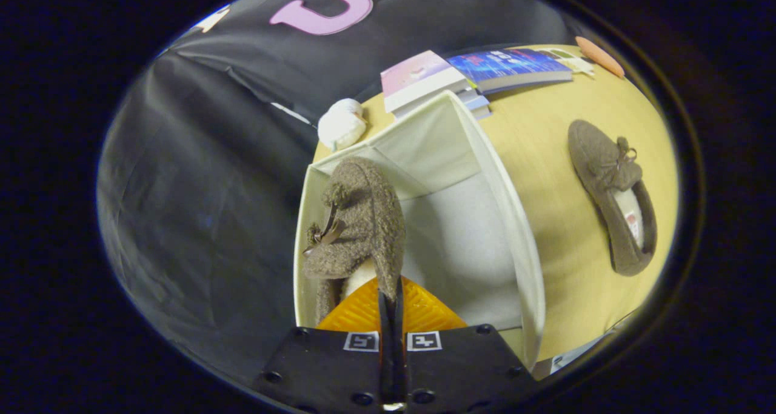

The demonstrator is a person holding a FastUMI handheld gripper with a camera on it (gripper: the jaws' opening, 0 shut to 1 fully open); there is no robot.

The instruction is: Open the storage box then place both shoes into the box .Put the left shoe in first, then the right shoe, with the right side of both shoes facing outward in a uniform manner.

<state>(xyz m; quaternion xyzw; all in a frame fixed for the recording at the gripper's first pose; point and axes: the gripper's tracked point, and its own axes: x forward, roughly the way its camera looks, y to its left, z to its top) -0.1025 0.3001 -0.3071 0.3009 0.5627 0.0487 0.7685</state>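
while books lie beyond, hand-held gripper pinches shoe over box.

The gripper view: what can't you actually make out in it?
- Held shoe: its heel end, pinched between the fingers, is hidden by them.
- Storage box: the shoe and fingers cover its floor on that side, so contact with it cannot be told.
- Books beyond the box: the box's far wall hides part of the stack.
- Second shoe on the table: the tag inside is too small to read.

Pale wooden table, stacked books at its far edge, black cloth wall
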